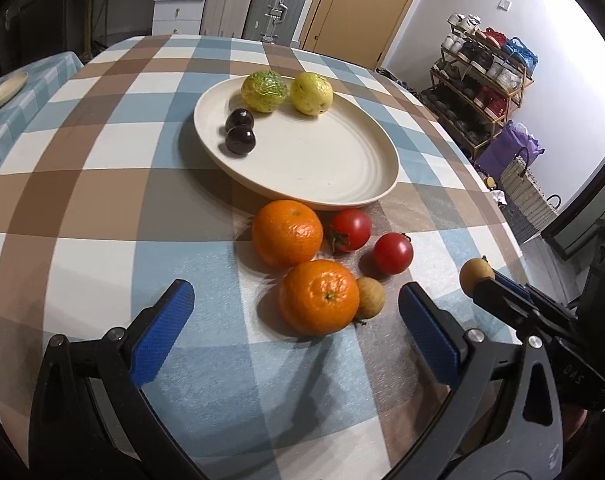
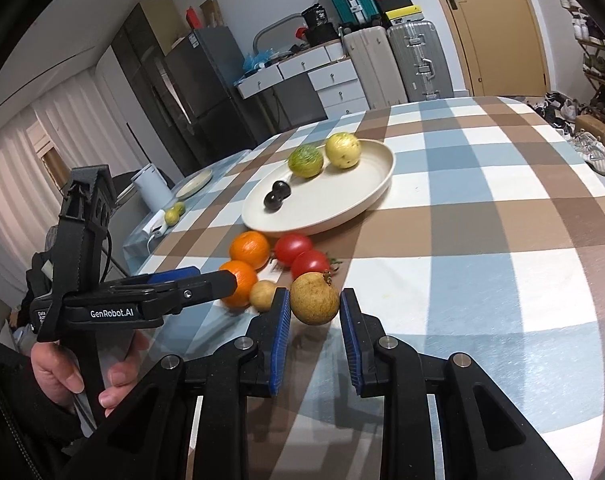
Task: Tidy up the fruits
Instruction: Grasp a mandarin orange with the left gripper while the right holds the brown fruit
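Note:
My right gripper [image 2: 314,305] is shut on a brown longan [image 2: 313,294], lifted just above the checked cloth; in the left wrist view this longan [image 1: 475,274] shows at the right. My left gripper [image 1: 297,294] is open, its pads either side of the near orange [image 1: 318,297] without touching it. Beside that orange lie a second longan [image 1: 369,297], another orange [image 1: 287,233] and two tomatoes [image 1: 350,229]. Behind them, a cream plate [image 1: 334,160] holds two dark round fruits [image 1: 240,141], a green-yellow fruit [image 1: 263,91] and a yellow one [image 1: 311,93].
A hand [image 2: 62,376] holds the left gripper's handle. To the left, a lower table carries a small plate [image 1: 2,90], a white kettle [image 2: 150,190] and green-yellow fruit [image 2: 173,214]. Suitcases [image 1: 274,0] and a shoe rack [image 1: 482,80] stand beyond the table's far edge.

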The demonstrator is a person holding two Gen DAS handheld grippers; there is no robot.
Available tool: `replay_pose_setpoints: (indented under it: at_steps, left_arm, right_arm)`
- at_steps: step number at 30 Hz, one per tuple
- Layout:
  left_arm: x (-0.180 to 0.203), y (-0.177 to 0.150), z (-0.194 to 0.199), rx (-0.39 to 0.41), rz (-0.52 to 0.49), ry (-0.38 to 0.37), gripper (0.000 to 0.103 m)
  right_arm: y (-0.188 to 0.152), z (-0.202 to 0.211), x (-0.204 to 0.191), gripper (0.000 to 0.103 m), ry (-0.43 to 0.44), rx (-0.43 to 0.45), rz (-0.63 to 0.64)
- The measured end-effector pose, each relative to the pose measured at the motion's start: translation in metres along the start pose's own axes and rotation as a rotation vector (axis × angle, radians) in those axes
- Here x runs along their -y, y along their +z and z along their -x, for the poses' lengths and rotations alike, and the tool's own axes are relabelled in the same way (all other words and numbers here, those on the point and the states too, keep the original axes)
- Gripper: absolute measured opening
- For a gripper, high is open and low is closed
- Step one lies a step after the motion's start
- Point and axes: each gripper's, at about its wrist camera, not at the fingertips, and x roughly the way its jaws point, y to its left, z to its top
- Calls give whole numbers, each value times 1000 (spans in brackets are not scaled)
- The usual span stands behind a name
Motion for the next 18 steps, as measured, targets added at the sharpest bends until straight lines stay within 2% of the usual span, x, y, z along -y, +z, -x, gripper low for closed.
replay_pose_setpoints:
  at_steps: [6, 9, 14, 16, 18]
  left_arm:
    - [0, 3, -7, -18, 12, -29, 100]
    - [-3, 3, -8, -25, 28, -63, 90]
    - [0, 2, -11, -50, 5, -79, 62]
    - [0, 1, -12, -57, 4, -97, 54]
    - [0, 0, -12, -56, 3, -111, 52]
  right_arm:
    - [3, 3, 9, 25, 3, 12, -14]
    - [5, 1, 11, 25, 7, 11, -19]
    - [6, 0, 12, 25, 8, 6, -19]
    - [6, 0, 12, 25, 7, 8, -21]
    - [8, -2, 11, 25, 10, 6, -22]
